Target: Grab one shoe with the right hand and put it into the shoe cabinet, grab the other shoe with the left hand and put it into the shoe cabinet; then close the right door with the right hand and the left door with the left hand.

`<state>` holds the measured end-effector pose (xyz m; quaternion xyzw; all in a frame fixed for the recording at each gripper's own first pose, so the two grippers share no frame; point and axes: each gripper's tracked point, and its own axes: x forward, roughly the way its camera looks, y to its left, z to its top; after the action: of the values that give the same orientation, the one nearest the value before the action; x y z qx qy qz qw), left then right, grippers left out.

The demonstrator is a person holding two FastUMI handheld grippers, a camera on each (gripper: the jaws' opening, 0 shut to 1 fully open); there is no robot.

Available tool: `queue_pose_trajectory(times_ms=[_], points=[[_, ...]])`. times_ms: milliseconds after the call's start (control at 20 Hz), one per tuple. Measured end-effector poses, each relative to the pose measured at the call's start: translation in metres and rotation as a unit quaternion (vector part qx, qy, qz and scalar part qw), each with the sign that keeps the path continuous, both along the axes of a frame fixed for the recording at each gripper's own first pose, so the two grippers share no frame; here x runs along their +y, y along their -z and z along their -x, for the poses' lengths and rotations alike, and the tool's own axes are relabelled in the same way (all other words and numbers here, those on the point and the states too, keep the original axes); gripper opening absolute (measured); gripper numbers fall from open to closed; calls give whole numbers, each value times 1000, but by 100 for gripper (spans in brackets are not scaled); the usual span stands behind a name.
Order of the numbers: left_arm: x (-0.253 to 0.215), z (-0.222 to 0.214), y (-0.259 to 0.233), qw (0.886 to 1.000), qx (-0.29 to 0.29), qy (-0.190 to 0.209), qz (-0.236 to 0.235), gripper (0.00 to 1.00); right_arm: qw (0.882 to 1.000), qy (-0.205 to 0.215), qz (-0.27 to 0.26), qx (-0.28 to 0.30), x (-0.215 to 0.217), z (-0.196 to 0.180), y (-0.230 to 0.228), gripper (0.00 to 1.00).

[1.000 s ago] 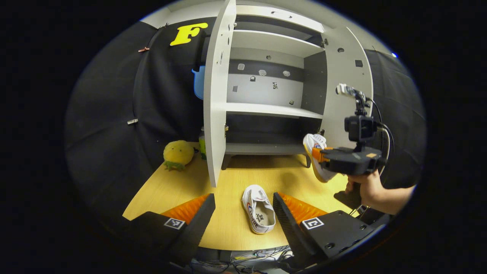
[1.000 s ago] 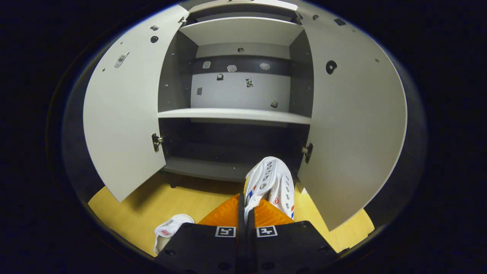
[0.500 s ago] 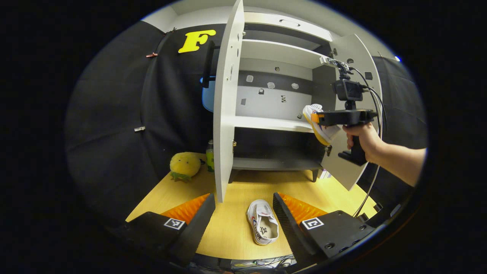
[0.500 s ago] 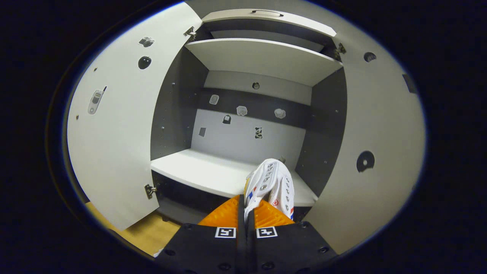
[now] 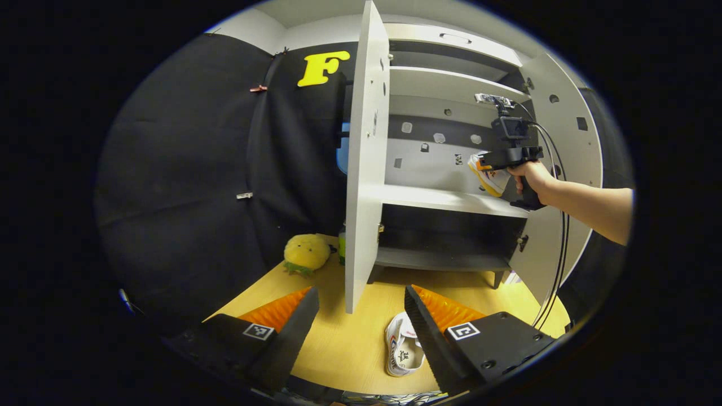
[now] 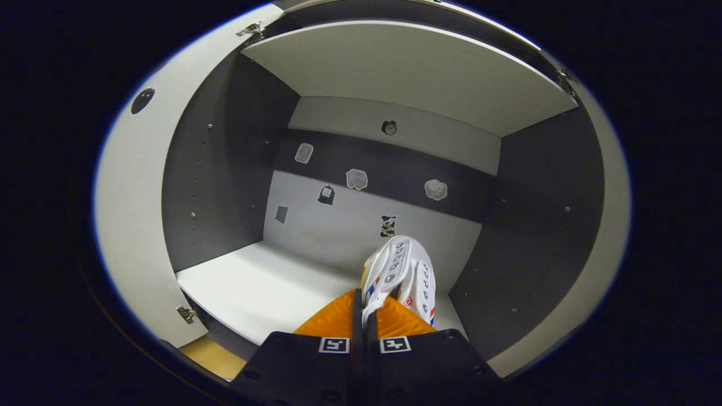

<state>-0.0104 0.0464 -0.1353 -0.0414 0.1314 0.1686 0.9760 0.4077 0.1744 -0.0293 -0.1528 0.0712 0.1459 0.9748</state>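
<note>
Black cloth walled the booth at the left of the left gripper view, behind a light wooden tabletop (image 5: 350, 349) that carried a grey-and-white shoe cabinet (image 5: 445, 197) at upper centre with both doors swung wide. Low in that frame the left gripper (image 5: 361, 332) hung with its fingers spread wide apart, gripping nothing, and a white canvas sneaker (image 5: 405, 352) lay on the wood between them, opening upward. At centre left a yellow plush toy (image 5: 306, 254) sat near the left door (image 5: 361, 169). At upper right a person's hand (image 5: 527, 175) held the right gripper (image 5: 486, 165) level over the middle shelf (image 5: 445, 198). In the right gripper view, the right gripper (image 6: 365, 307) was clamped tight on the second sneaker (image 6: 400, 270), which stood toe-up at lower centre above that shelf (image 6: 254, 287), inside the compartment.
</note>
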Motion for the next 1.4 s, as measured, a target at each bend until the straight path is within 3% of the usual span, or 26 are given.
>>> queue_pose_trajectory(times_ms=[350,550,700,800,900,950,1000,1050,1100,1150,1400], points=[[11,17,-2,996,6,-90,-6,95,994,14,35,102,2,-73,72,5],[16,28,-3,993,7,-118,-4,95,990,28,27,134,13,-79,88,5],[18,28,-3,993,5,-117,-4,95,989,35,31,140,16,-74,90,8],[19,25,-5,994,2,-110,-8,95,987,31,8,157,20,-60,88,19],[18,22,-6,995,-1,-98,-8,95,986,30,-25,164,21,-45,80,41],[17,20,-6,996,-1,-91,-8,95,985,28,-46,167,24,-36,75,63],[16,18,-5,996,-1,-83,-9,95,984,28,-61,165,24,-27,69,69],[15,15,-5,997,-2,-75,-9,95,984,27,-73,159,23,-16,61,85],[14,13,-4,998,-1,-67,-9,95,985,22,-84,149,24,-5,52,92],[12,12,-1,998,0,-57,-7,95,987,17,-87,137,23,6,44,98],[3,5,29,1000,13,-2,9,95,994,-1,-91,52,9,79,4,99]])
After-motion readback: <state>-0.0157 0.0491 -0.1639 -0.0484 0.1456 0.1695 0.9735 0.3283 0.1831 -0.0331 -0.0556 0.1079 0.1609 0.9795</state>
